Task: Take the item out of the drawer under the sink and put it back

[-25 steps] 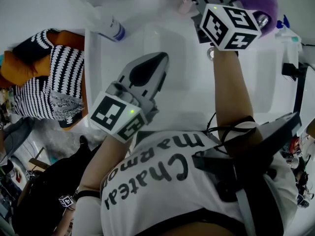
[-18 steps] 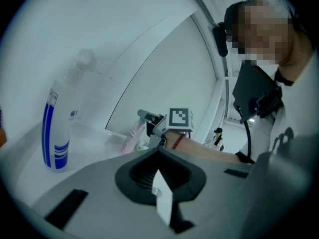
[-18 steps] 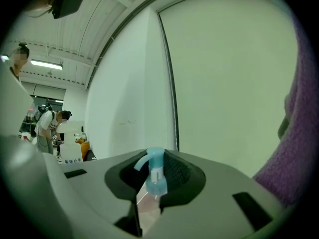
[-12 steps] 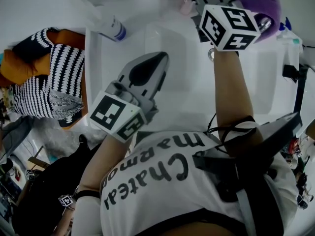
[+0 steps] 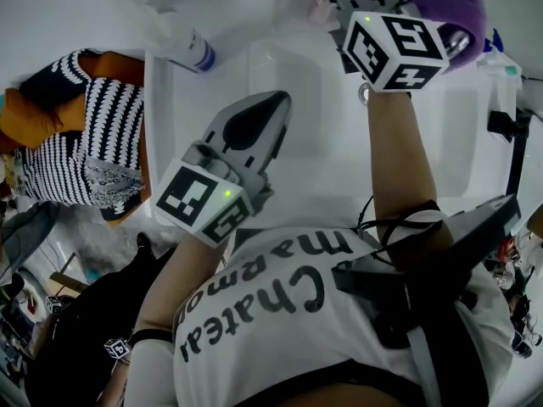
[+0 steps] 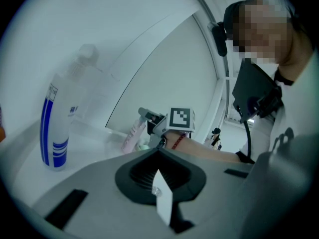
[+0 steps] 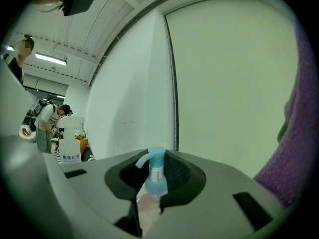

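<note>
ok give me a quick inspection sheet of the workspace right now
surface: white counter with sink basin
job's things: pink pump bottle with light blue head, between the right tool's jaws; drawer not in view
clutter: white bottle with blue label; purple plush item
grippers: right tool shut on the pump bottle; left tool jaws together, empty
cables: black cable at the person's chest
surroundings: black-and-white striped fabric beside the counter

Head view looks steeply down; left claw (image 5: pixel 273 102) view, level, shares the white bottle (image 5: pixel 193 51).
</note>
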